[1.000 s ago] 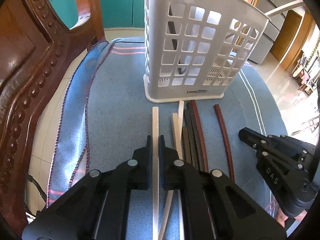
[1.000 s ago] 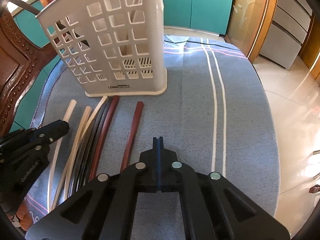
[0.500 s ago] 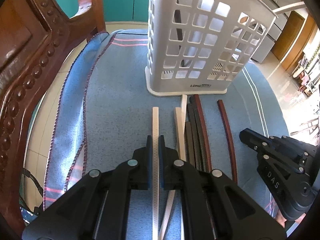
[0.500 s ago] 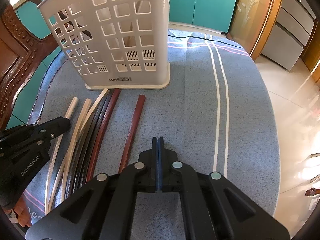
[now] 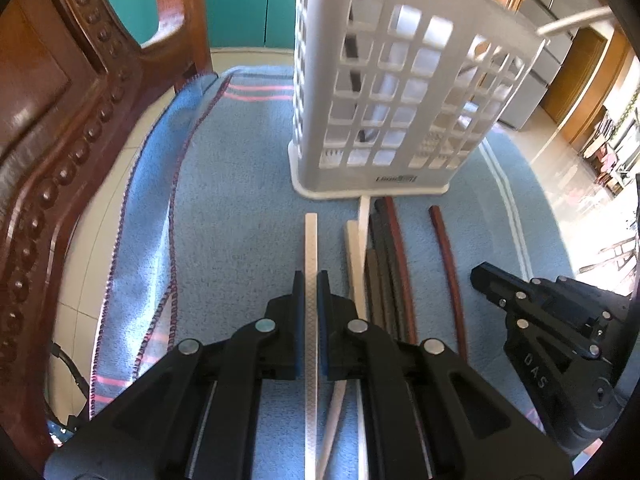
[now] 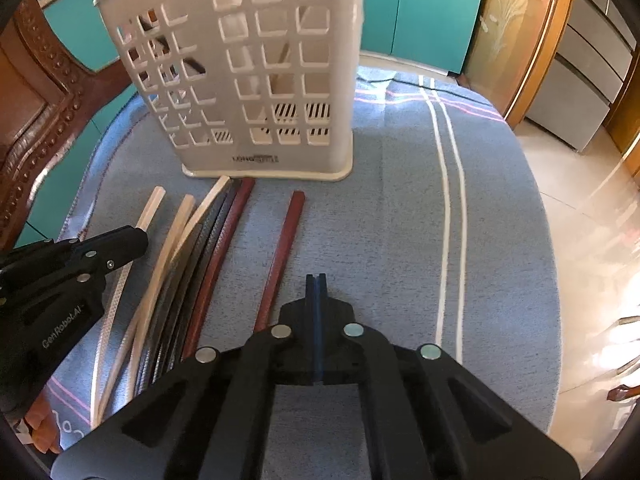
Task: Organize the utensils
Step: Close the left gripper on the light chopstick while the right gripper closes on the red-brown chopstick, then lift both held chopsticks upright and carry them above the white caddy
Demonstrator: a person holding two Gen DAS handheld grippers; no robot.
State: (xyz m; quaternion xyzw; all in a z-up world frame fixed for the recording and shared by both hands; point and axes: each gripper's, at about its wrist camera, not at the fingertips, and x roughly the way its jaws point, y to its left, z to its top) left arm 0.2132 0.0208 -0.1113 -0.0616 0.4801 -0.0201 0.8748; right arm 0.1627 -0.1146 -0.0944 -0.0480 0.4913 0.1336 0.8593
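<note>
My left gripper (image 5: pixel 311 280) is shut on a white chopstick (image 5: pixel 311 240) that points toward the white slotted utensil basket (image 5: pixel 400 92). Beside it on the blue cloth lie several more chopsticks: cream (image 5: pixel 354 252), dark (image 5: pixel 380 272) and reddish-brown (image 5: pixel 444 248). In the right wrist view the held chopstick (image 6: pixel 150 208) sticks out past the left gripper (image 6: pixel 136 240), with the others (image 6: pixel 224 232) next to it and one red-brown stick (image 6: pixel 284 248) apart. My right gripper (image 6: pixel 316 280) is shut and empty, above the cloth in front of the basket (image 6: pixel 256 64).
A carved wooden chair back (image 5: pixel 52 128) stands close on the left. The blue cloth (image 6: pixel 400 220) covers the round table, whose edge drops to the tiled floor on the right (image 6: pixel 580 220). Teal cabinets (image 6: pixel 420 8) are behind.
The left gripper has moved forward toward the basket with the white chopstick held. The right gripper has edged forward too, staying shut.
</note>
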